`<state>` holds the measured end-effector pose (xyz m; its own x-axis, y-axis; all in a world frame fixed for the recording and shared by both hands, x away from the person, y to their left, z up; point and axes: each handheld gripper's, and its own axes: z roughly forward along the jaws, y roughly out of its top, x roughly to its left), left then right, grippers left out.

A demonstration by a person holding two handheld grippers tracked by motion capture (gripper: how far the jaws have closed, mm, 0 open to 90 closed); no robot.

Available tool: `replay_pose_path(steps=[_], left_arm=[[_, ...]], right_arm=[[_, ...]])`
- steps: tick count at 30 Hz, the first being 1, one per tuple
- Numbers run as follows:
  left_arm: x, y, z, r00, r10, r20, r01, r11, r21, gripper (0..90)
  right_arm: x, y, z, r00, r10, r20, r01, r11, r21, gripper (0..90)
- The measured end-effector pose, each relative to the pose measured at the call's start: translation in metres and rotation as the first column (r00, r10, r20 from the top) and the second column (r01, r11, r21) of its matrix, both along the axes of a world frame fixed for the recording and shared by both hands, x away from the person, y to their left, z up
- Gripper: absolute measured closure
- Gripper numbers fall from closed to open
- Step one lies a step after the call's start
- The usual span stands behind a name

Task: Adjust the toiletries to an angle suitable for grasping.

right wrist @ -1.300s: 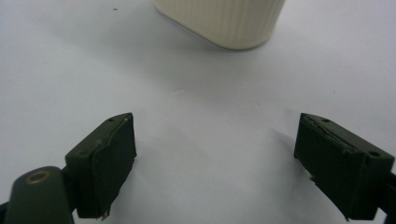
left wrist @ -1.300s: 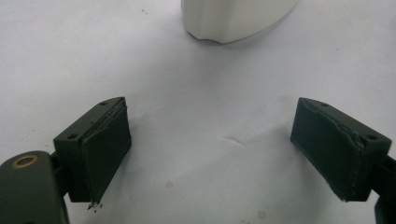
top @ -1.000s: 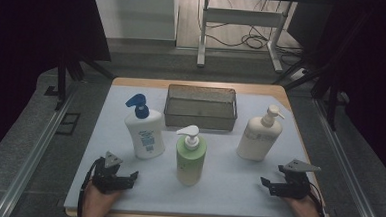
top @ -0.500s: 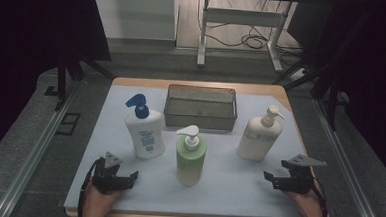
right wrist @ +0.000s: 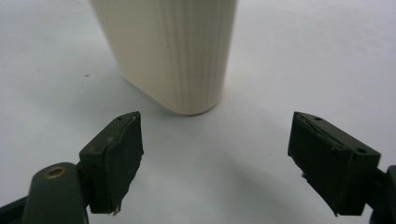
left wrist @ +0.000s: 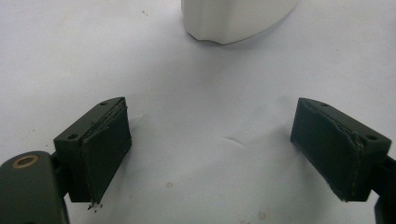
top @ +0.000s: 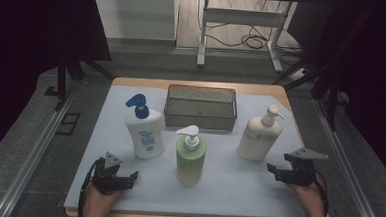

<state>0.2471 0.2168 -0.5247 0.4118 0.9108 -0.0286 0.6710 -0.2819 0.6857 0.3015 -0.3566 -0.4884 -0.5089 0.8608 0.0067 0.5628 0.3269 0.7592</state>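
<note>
Overhead, the white pump bottle with a blue pump carries a blue label too small to read; the green pump bottle stands mid-table, the wire basket behind, and the cream pump bottle just beside the right gripper. Bare mat lies before the left gripper. Its own view shows jaws wide apart on nothing. Right gripper view: jaws apart, just closing slightly, nothing between them, cream bottle ahead untouched.
</note>
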Motion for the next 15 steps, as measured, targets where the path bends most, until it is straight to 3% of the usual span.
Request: replay_pose_path(steps=[5,6,7,8,11,12,13,15], left_arm=[[0.000,0.000,0.000,1.0000,-0.001,-0.002,0.001,1.0000,0.001,12.0],[0.000,0.000,0.000,1.0000,-0.002,0.001,0.002,1.0000,0.004,12.0],[0.000,0.000,0.000,1.0000,-0.002,0.001,0.002,1.0000,0.004,12.1],[0.000,0.000,0.000,1.0000,-0.001,0.000,0.001,1.0000,0.004,12.0],[0.000,0.000,0.000,1.0000,-0.002,0.000,0.002,1.0000,0.004,12.0],[0.000,0.000,0.000,1.0000,-0.002,0.000,0.002,1.0000,0.004,12.0],[0.000,0.000,0.000,1.0000,-0.002,0.000,0.002,1.0000,0.004,12.0],[0.000,0.000,0.000,1.0000,-0.002,0.000,0.002,1.0000,0.004,12.0]], right_arm=[[0.007,-0.002,0.003,0.9995,-0.031,-0.006,0.031,1.000,-0.001,25.0],[0.010,-0.002,0.004,0.9993,-0.036,-0.012,0.036,0.999,-0.007,31.4],[0.010,-0.002,0.004,0.9993,-0.036,-0.012,0.036,0.999,-0.007,31.4],[0.014,-0.002,0.004,0.9989,-0.039,-0.026,0.038,0.999,-0.009,39.1],[0.017,-0.001,0.003,0.9981,-0.048,-0.040,0.047,0.999,-0.021,45.4],[0.021,0.000,0.003,0.9971,-0.052,-0.055,0.051,0.998,-0.026,53.2],[0.021,0.000,0.003,0.9971,-0.052,-0.055,0.051,0.998,-0.026,53.2],[0.028,0.000,0.002,0.9956,-0.056,-0.075,0.055,0.998,-0.011,63.1]])
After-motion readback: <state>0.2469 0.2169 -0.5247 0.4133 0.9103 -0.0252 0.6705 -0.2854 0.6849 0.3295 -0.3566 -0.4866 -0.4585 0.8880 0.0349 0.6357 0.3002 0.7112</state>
